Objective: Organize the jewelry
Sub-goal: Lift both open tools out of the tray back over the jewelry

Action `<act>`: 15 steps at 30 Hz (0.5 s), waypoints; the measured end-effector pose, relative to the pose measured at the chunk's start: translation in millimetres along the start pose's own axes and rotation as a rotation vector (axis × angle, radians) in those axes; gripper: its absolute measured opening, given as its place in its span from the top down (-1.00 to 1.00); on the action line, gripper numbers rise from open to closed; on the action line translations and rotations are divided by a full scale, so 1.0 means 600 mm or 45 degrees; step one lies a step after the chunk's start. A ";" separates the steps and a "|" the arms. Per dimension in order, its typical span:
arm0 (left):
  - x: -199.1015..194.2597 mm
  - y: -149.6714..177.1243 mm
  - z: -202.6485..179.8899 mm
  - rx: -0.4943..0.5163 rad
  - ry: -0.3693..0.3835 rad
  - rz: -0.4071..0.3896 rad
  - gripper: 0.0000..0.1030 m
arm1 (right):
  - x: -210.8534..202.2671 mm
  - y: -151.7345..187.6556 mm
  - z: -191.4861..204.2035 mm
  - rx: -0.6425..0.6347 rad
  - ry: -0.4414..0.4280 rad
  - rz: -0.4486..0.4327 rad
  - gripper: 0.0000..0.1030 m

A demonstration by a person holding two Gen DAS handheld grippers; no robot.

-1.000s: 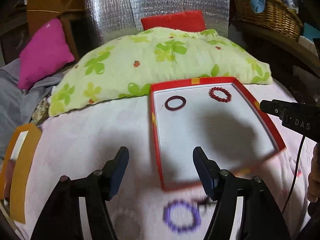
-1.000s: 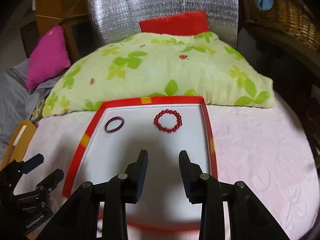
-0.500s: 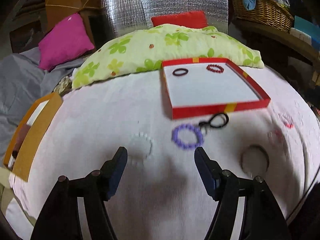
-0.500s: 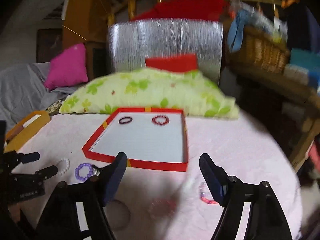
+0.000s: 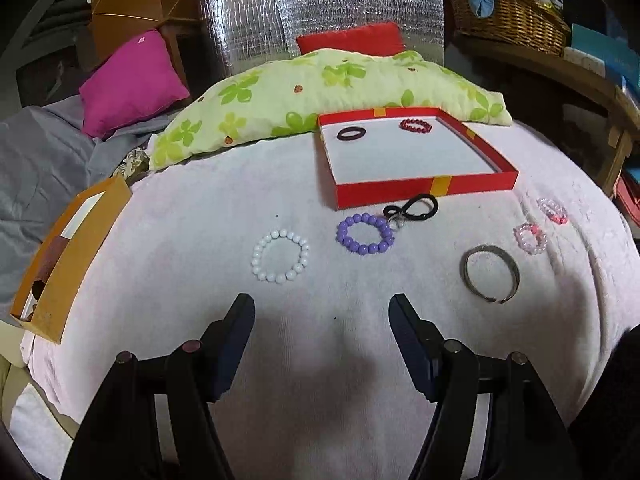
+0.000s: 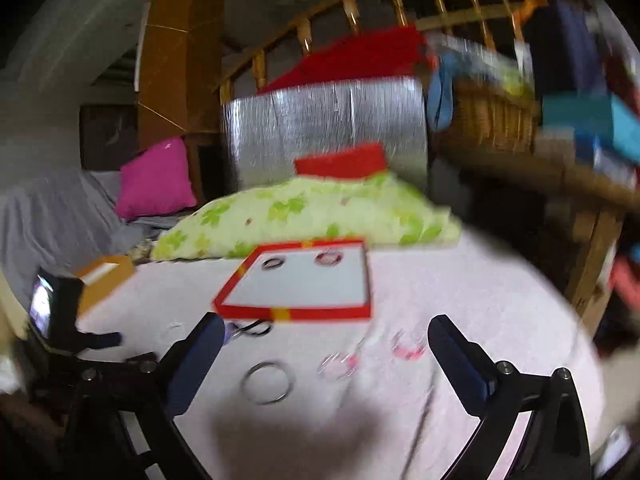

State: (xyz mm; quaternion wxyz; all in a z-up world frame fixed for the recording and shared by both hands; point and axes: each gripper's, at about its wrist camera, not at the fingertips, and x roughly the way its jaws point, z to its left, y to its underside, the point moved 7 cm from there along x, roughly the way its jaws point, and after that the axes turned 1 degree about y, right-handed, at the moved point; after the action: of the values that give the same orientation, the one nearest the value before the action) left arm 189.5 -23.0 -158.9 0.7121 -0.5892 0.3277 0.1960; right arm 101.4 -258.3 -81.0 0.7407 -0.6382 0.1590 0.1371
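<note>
Six pieces lie loose on the pink blanket (image 5: 168,240): a white bracelet (image 5: 280,256), a purple bracelet (image 5: 364,234), a black loop (image 5: 412,207), a metal bangle (image 5: 491,273) and two pink bracelets (image 5: 530,237). All sit ahead of the left gripper (image 5: 322,330), whose fingers (image 5: 236,332) are spread wide and hold nothing; the white bracelet is nearest. The red tray (image 5: 424,187) holds two: a dark ring (image 5: 351,133) and a red bracelet (image 5: 417,125). The right gripper (image 6: 326,354) is spread wide too, empty, above the bangle in a blurred view.
</note>
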 end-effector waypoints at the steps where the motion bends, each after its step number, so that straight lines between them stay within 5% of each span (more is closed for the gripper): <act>1: -0.001 -0.001 -0.001 -0.003 0.005 -0.002 -0.37 | 0.006 0.001 -0.003 0.031 -0.024 0.047 -1.00; 9: 0.019 0.000 -0.036 0.012 0.064 0.049 -0.37 | 0.094 0.060 -0.026 0.014 0.108 0.417 -1.00; 15: 0.034 0.007 -0.046 0.008 0.086 0.080 -0.37 | 0.127 0.088 -0.045 0.047 0.116 0.526 -1.00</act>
State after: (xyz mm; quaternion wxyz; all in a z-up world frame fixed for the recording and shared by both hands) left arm 194.8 -51.1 -178.9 0.6959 -0.5828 0.3704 0.1972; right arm 147.7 -277.2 -163.6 0.7004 -0.5839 0.3225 0.2542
